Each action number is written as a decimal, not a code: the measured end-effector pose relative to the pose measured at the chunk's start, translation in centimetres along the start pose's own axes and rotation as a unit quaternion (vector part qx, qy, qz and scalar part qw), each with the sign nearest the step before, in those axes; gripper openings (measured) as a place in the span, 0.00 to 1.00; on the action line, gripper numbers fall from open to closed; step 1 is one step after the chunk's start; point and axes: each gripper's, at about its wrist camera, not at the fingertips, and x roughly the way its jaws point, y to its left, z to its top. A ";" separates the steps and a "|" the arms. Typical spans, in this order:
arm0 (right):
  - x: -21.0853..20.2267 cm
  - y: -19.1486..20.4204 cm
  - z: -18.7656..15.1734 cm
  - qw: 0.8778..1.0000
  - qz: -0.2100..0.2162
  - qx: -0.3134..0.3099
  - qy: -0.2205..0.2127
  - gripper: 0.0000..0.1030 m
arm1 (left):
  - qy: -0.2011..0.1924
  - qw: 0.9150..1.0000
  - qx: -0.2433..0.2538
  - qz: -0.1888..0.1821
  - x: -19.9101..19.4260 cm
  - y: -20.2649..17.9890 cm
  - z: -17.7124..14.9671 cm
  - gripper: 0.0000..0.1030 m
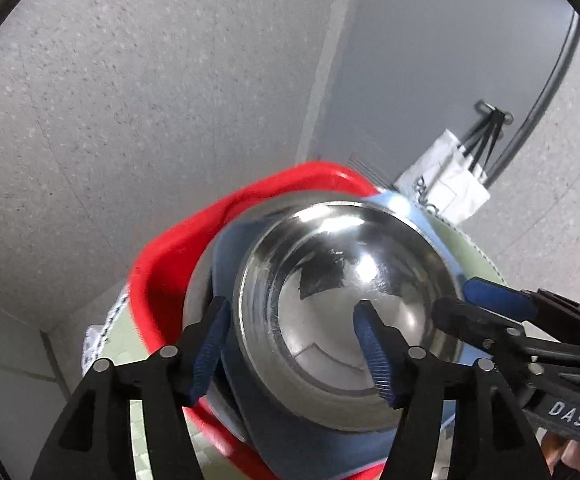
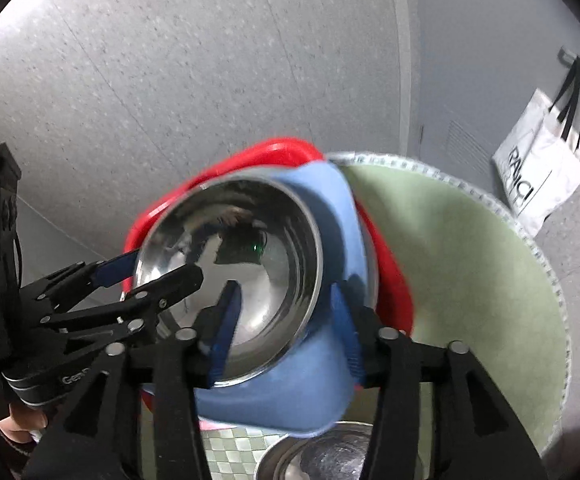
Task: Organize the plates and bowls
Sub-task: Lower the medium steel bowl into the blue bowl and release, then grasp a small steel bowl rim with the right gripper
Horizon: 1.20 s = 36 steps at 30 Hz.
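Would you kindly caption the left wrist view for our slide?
Both open claws straddle the steel bowl's rim, nested in blue and red bowls.

Shiny steel bowl (image 1: pixel 342 312), blue bowl (image 2: pixel 326 392), red bowl (image 1: pixel 161 276), perhaps checked green mat (image 2: pixel 458 264).

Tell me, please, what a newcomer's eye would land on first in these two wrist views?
First, the shiny stainless-steel bowl at the centre, nested in a blue plastic bowl that sits in a red plastic basin. Next, the two black grippers straddling opposite sides of the steel rim: the left gripper and the right gripper, both open. Behind, a white tote bag hangs on the wall.
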 end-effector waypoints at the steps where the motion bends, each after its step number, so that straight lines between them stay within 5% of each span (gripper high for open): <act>1: -0.7 -0.1 0.0 1.000 0.006 -0.003 -0.006 0.49 | -0.005 1.000 -0.001 0.003 -0.7 0.0 -0.3 0.58; 7: -6.2 -2.3 -2.0 0.998 0.026 0.000 -0.054 0.56 | -0.073 0.997 -0.011 0.030 -7.8 -1.5 -4.4 0.70; 13: -9.8 -6.4 -6.9 0.997 0.002 0.009 -0.071 0.62 | -0.078 0.997 -0.011 0.027 -10.8 -5.6 -10.8 0.73; 19: -7.2 -9.5 -11.8 0.999 0.013 0.042 -0.016 0.62 | -0.033 0.999 0.001 0.031 -10.1 -9.6 -16.3 0.73; 25: -1.9 -10.5 -15.4 0.994 0.057 0.065 0.061 0.62 | 0.010 0.999 0.012 0.045 -7.8 -13.1 -17.8 0.73; 31: 0.0 -11.0 -16.9 0.989 0.098 0.080 0.079 0.35 | 0.040 0.998 0.007 0.054 -4.8 -13.6 -17.8 0.71; 33: 0.2 -11.4 -17.0 0.987 0.109 0.087 0.087 0.20 | 0.050 0.997 0.006 0.054 -3.8 -13.7 -17.7 0.54; 36: 0.4 -11.8 -17.4 0.986 0.115 0.090 0.085 0.14 | 0.062 0.997 0.012 0.045 -2.5 -13.9 -17.7 0.27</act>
